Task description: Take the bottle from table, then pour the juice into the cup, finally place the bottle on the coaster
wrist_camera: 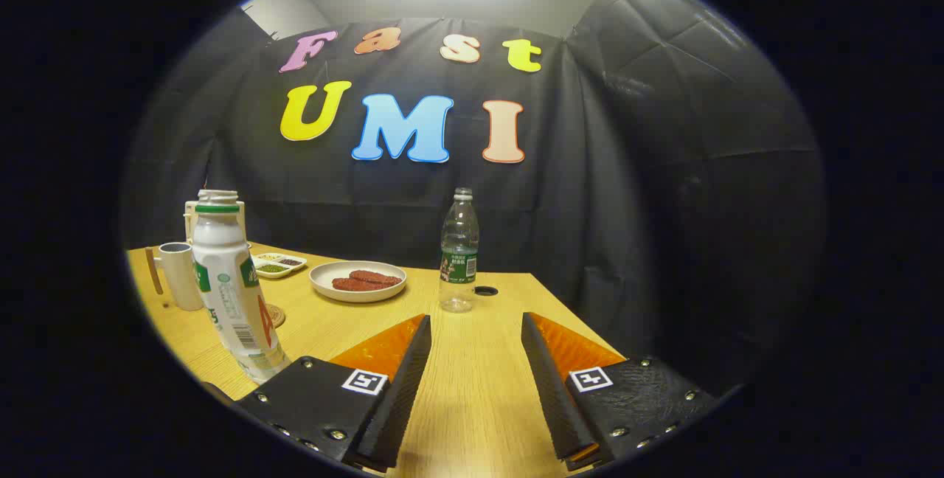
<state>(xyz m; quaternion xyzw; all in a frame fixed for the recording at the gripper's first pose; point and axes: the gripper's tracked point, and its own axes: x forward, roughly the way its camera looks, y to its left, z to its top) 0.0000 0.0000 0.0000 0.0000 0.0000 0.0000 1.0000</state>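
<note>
A tall white bottle (230, 290) with a green neck ring stands on the wooden table (472, 389), just left of my left finger, with no cap visible on it. A white cup (179, 275) with a handle sits behind it, further left. A round woven coaster (275, 315) peeks out from behind the white bottle. A clear plastic bottle (459, 253) with a green label stands beyond my fingertips, slightly left of the gap. My gripper (474, 318) is open, low over the table, with only bare wood between the fingers.
A white plate (358, 282) with red-brown food lies left of the clear bottle. A small divided dish (279, 265) sits behind it. A small dark round thing (485, 291) lies beside the clear bottle. The table's right edge (582, 323) runs close past my right finger.
</note>
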